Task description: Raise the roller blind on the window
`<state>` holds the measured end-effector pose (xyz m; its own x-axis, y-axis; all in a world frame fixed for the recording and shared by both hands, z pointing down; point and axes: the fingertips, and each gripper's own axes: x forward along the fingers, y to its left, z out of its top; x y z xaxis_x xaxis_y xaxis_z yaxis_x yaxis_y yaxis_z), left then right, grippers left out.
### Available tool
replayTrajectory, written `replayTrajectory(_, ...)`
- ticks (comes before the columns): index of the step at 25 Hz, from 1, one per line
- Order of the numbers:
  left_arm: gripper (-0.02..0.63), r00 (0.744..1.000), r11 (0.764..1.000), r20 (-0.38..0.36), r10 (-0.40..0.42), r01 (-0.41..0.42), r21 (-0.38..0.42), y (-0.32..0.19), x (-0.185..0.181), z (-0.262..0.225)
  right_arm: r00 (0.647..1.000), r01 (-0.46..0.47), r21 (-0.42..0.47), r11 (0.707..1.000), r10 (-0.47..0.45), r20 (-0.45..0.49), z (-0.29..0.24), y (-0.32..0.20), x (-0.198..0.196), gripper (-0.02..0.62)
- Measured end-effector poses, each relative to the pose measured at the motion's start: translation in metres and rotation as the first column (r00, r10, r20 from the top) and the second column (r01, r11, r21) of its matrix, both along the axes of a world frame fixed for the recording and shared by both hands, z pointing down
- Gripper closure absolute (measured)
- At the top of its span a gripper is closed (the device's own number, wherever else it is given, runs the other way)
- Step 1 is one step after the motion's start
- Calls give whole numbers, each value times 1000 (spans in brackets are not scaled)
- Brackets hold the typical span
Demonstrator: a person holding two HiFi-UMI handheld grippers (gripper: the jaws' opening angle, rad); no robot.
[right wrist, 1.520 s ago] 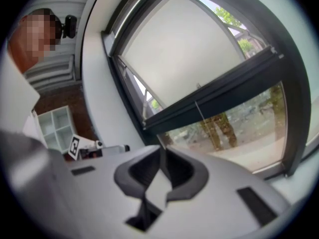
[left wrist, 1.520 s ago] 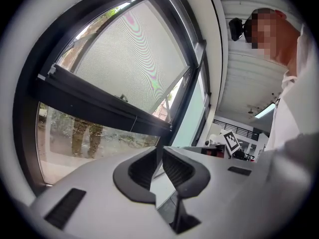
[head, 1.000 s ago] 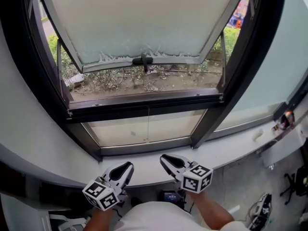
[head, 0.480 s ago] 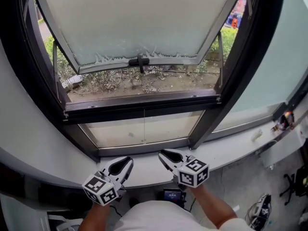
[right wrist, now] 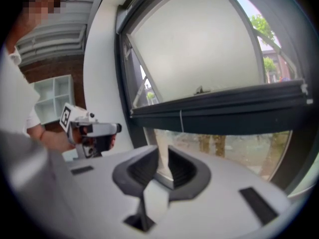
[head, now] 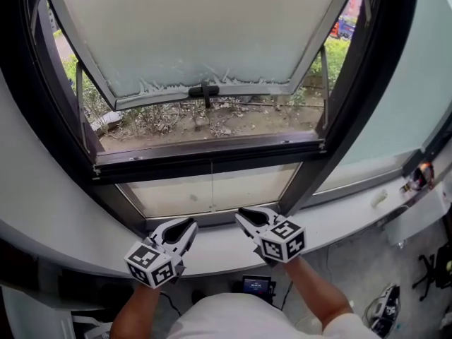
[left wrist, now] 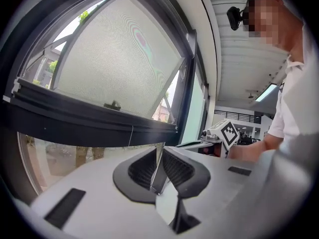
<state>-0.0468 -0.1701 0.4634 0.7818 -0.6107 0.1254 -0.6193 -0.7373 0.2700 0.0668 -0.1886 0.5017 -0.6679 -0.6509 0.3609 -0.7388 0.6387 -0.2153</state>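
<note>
Facing, head view: dark window frame [head: 212, 157] fills 12 o'clock; frosted sash [head: 198, 34] swung outward at its bottom, handle [head: 205, 90] on its lower edge; shrubs [head: 212, 122] and bare ground seen through the gap
lower pane [head: 247, 186]: under the frame's cross bar, pale; thin cord [head: 212, 182] runs down its middle
sill [head: 339, 224]: white, sweeping from 8 to 3 o'clock
left gripper [head: 189, 224]: at 7 o'clock over the sill, pointing at the lower pane, apart from it
right gripper [head: 244, 215]: at 6 o'clock, just beside the left gripper, same heading; forearm behind each
roller blind: cannot pick it out in any view
left gripper view, jaws: all but together, only a thin slit, nothing in it; cross bar and frosted sash at 12 o'clock, thin cord at 11; right gripper at 3 o'clock with the person's hand
right gripper view, jaws: narrow gap, have just been opening, nothing between them; glass of the lower pane straight ahead, thin cord at 12 o'clock crossing the dark bar; left gripper at 9 o'clock in the other hand
</note>
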Motion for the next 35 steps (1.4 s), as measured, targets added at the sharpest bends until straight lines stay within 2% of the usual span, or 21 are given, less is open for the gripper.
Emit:
replayTrajectory(11,548,997,1000,81,-4,3,14,-32,7,5,998,13,69,998,-9,-55,-23,-38,7,543)
replayTrajectory(20,548,990,999,137,-18,12,47,-56,5,-2,979,49,139,989,-20,-201,-33,-72,5,543)
replayTrajectory(26,548,981,998,193,-16,5,57,-73,3,1,944,82,192,978,-15,-329,-38,-93,0,543)
replayTrajectory(31,548,969,997,247,-15,-4,76,-87,0,-1,889,126,253,959,4,-457,-41,-111,-2,543)
replayTrajectory(35,548,951,995,309,-22,-9,99,-98,-3,0,857,150,265,952,8,-515,-39,-121,-3,543)
